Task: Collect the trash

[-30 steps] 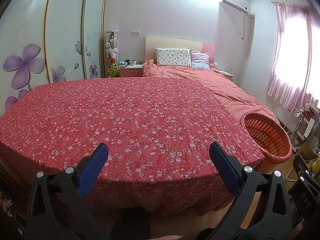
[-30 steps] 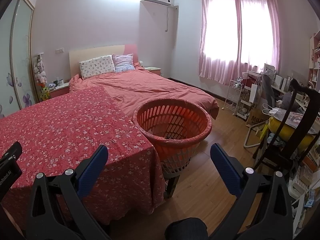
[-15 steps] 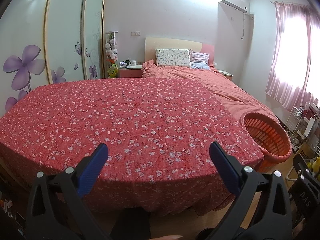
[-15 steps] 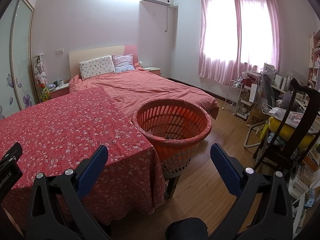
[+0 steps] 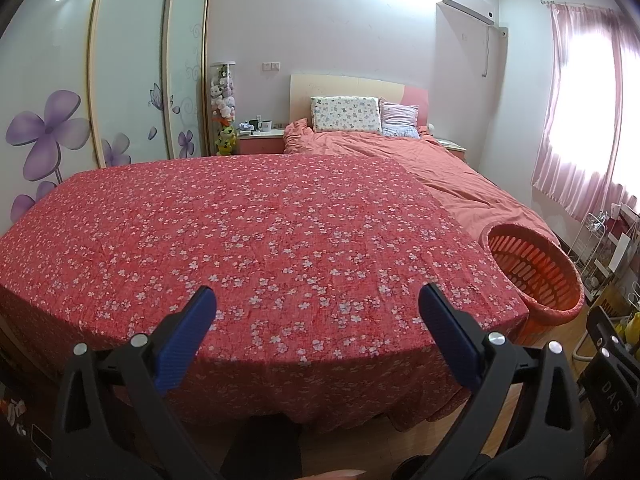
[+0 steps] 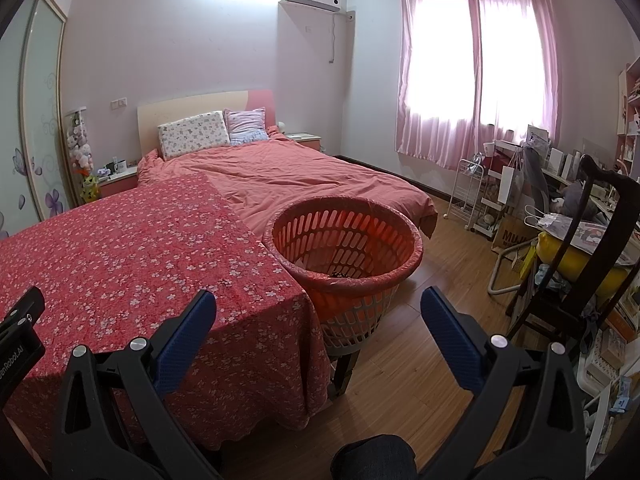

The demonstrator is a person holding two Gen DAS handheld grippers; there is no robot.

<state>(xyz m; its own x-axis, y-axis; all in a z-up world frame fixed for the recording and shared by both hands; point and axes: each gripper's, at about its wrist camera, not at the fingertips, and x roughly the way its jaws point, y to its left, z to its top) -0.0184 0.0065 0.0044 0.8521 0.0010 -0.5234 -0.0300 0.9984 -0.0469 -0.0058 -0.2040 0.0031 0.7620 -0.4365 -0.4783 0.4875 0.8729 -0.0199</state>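
An orange slatted basket (image 6: 347,240) stands on a low stand at the right edge of a table covered with a red floral cloth (image 5: 256,240); something small and dark lies inside it. The basket also shows in the left wrist view (image 5: 534,272). I see no trash on the cloth. My left gripper (image 5: 318,306) is open and empty above the cloth's near edge. My right gripper (image 6: 319,306) is open and empty, in front of the basket and the cloth's corner.
A bed with pink bedding (image 6: 288,176) lies behind the table. A dark wooden chair (image 6: 576,264) and cluttered shelves stand at the right. A white wire rack (image 6: 468,196) stands below the pink curtains. Wardrobe doors with purple flowers (image 5: 52,132) line the left wall. Wooden floor (image 6: 420,344) lies past the basket.
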